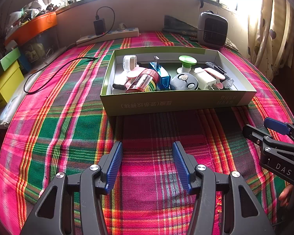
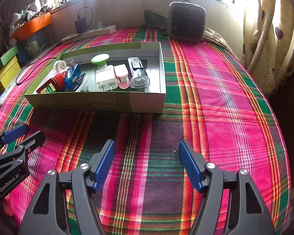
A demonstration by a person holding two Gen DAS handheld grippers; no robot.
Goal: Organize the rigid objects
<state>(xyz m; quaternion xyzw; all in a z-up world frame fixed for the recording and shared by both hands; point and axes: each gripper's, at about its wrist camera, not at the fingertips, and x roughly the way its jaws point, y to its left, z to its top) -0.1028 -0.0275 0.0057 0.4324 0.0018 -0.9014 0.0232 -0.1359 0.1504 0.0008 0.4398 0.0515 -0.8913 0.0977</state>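
Plaid cloth (image 1: 68, 129) in pink, green and orange is spread over the whole work surface, and a window is seen along the far wall. An open green box (image 1: 176, 102) is set on the cloth beyond both grippers, and the small rigid objects are all gathered inside it. Printed Chinese characters are carried on its near wall, upside down to the cameras and only partly legible. Within the box a red bottle (image 1: 145, 81) with a yellow-green label is laid on its side; digits are printed on that label but cannot be made out with certainty. A blue USB device (image 1: 161, 75), a green-topped knob (image 1: 187, 61), a white charger (image 2: 104, 79) with fine print too small to be read, a pink clip (image 2: 122, 76) and a black and clear cylinder (image 2: 138, 73) are lined up beside it. The left gripper (image 1: 147, 166) is held open above bare cloth, nothing between its blue pads, and "GenRobot.AI" is read on its body in the right view. The right gripper (image 2: 147, 166) is likewise held open and empty, with "DAS" lettered on its side in the left view. A grey heater (image 2: 186, 22) and a power strip (image 1: 109, 35) are placed by the wall.
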